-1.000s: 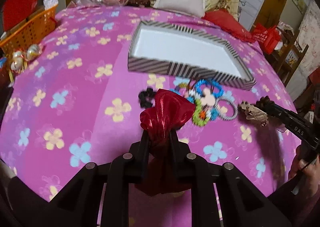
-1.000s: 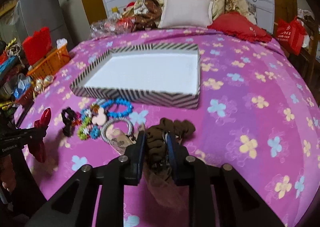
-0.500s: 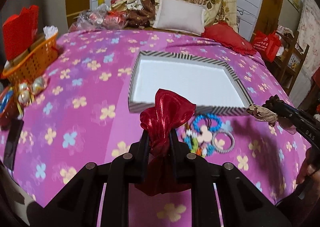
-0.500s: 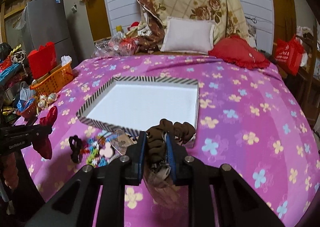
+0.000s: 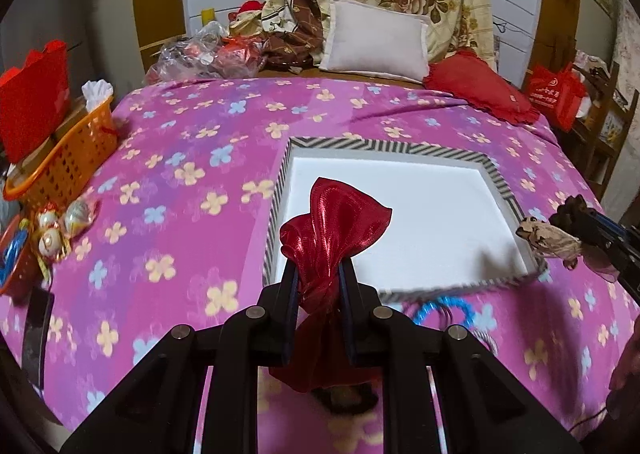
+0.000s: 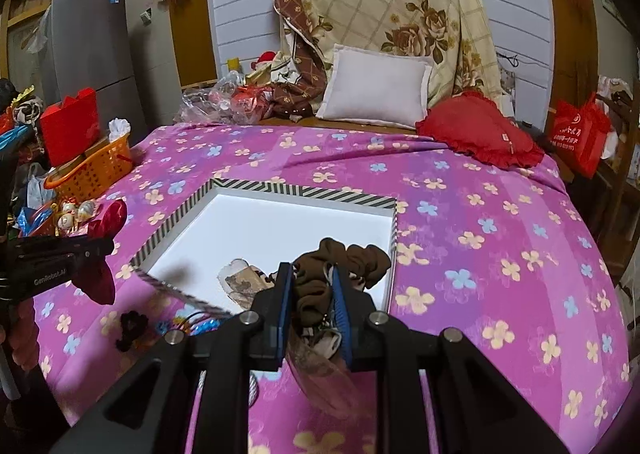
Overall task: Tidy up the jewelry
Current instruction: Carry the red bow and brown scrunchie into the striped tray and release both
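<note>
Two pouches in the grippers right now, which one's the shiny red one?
The red satin pouch, pinched at its neck by the left gripper. The right gripper holds the other, a dull brown sheer pouch, over the striped box.

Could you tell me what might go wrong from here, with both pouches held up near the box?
The left gripper pinches only the red pouch's gathered neck, so it could slip. The brown pouch in the right gripper hangs near the striped box's rim and may snag. Bracelets lie close to that rim.
</note>
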### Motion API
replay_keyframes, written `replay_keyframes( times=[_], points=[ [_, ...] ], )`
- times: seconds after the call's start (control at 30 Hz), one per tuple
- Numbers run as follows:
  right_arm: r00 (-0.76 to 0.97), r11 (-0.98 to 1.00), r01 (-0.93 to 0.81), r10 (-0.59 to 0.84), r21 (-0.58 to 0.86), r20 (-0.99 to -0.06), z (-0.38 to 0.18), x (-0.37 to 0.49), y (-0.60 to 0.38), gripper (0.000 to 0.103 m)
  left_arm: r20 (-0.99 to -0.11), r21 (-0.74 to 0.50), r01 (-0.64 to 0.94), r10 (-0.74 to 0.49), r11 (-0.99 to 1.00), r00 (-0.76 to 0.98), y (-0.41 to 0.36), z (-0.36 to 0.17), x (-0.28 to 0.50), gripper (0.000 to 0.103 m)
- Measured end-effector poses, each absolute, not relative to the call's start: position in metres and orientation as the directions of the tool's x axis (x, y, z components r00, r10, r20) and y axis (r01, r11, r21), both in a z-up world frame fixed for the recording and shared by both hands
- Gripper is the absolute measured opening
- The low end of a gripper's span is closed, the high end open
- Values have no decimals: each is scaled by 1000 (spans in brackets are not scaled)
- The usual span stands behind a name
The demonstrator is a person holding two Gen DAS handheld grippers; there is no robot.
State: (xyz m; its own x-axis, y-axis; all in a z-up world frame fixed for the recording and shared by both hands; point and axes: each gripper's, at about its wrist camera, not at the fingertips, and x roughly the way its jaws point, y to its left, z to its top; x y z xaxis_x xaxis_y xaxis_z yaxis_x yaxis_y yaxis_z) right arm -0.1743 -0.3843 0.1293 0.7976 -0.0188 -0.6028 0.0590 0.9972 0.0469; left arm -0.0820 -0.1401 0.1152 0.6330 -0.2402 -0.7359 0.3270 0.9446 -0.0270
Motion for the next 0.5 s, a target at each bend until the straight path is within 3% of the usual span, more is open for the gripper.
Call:
replay_keyframes(
  times=[0.5],
  points=[
    [737,995,76,-16,60,-676,85,-100,-405,20,-799,-9,309,-193,951,570,-173,73,-11,0]
  ],
)
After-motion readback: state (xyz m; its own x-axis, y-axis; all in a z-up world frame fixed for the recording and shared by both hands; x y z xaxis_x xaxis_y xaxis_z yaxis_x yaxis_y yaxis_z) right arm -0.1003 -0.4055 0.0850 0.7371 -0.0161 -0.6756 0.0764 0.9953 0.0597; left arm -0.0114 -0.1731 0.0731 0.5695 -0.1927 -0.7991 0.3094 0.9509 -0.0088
